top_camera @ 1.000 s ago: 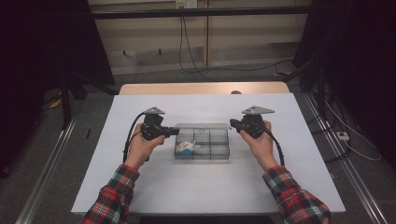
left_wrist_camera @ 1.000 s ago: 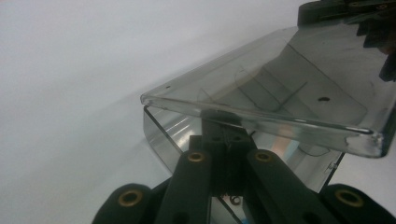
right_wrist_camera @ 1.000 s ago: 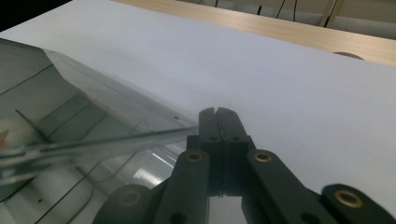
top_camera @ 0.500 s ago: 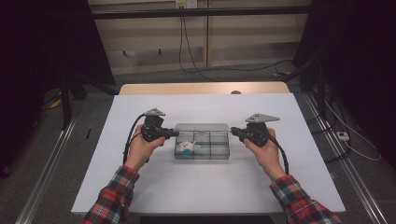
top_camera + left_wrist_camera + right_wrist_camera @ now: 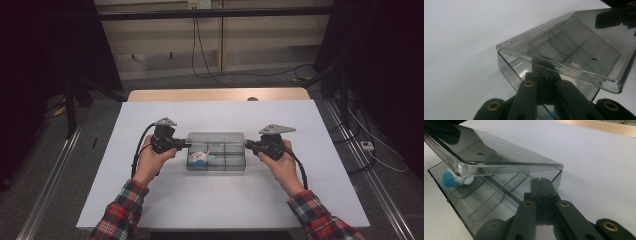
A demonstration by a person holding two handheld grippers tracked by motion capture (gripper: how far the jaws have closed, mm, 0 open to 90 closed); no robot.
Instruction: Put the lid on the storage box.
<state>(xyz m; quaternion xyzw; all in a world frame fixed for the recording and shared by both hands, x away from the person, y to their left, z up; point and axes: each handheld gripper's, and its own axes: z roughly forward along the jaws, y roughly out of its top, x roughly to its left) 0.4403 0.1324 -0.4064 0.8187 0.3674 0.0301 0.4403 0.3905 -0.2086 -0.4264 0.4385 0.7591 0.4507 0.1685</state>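
Box sits btwn left gripper & right gripper — both clenched, jaw tips at its ends.

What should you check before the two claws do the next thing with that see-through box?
1. Left claw at the left end of the clear box: ok, jaws shut, tips at the box's end under the lid's edge.
2. Right claw at the right end: ok, jaws shut, tips against that end.
3. Lid closed: not ok, it stands raised and tilted above the compartments.
4. Contents: ok, a blue and white item sits in a left compartment; the other compartments look empty.
5. Box resting flat on the white table: cannot tell.
6. Whether either claw truly holds the box: cannot tell.
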